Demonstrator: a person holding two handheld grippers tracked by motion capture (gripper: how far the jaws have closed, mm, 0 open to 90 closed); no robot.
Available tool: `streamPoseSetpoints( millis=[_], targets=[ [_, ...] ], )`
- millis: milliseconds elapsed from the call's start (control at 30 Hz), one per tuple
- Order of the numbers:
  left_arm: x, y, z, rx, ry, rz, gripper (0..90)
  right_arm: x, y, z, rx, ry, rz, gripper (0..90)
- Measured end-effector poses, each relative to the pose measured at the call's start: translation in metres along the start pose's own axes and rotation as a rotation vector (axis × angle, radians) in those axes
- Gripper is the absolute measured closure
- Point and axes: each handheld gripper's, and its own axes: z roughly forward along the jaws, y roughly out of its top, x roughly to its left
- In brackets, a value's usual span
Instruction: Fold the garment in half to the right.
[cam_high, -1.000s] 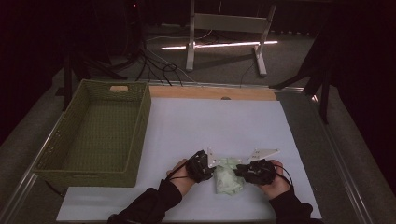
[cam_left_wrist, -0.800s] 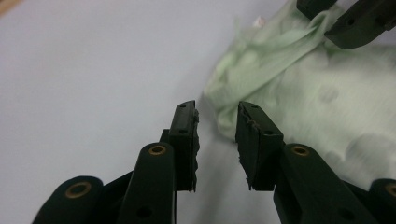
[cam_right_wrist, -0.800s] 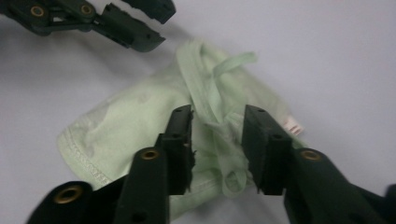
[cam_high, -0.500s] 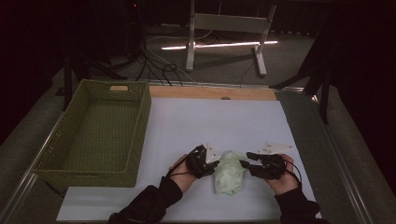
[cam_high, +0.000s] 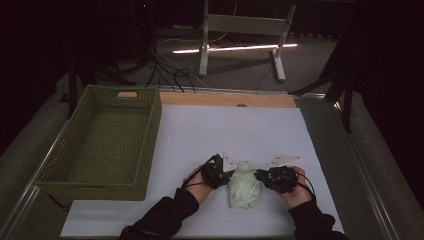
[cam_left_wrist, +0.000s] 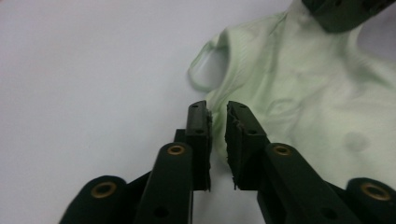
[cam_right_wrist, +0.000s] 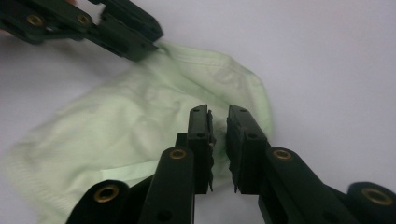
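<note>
One basket (cam_high: 102, 145) left of garment (cam_high: 244, 186).

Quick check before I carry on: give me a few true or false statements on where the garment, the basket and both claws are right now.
1. The pale green garment lies on the white table cover. True.
2. The garment is inside the green basket. False: it lies to the basket's right, on the cover; nothing can be seen in the basket.
3. The left claw is at the garment's edge, jaws nearly together after closing. True.
4. The right claw hangs high above the table, far from the garment. False: it is down at the garment's other side, jaws narrow.
5. The garment is spread out flat. False: it is bunched and wrinkled.
</note>
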Motion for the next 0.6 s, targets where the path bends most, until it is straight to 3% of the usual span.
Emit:
streamPoseSetpoints(
  millis=[167,333,467,600],
  targets=[
    [0.0,-0.001,0.002,0.01,0.0,-0.003,83.1,-0.002,-0.002,0.016,0.052,-0.021,-0.007,82.4],
    [0.003,0.0,0.0,0.013,0.012,-0.011,88.2,-0.005,-0.003,0.016,0.079,-0.043,0.017,82.1],
    [0.003,0.0,-0.006,-0.019,0.001,-0.022,84.4,-0.009,0.002,0.009,0.03,-0.024,0.035,77.7],
    [-0.005,0.007,-0.019,-0.073,-0.029,-0.018,75.8,-0.017,0.015,-0.002,-0.026,-0.051,0.044,72.0]
  ],
)
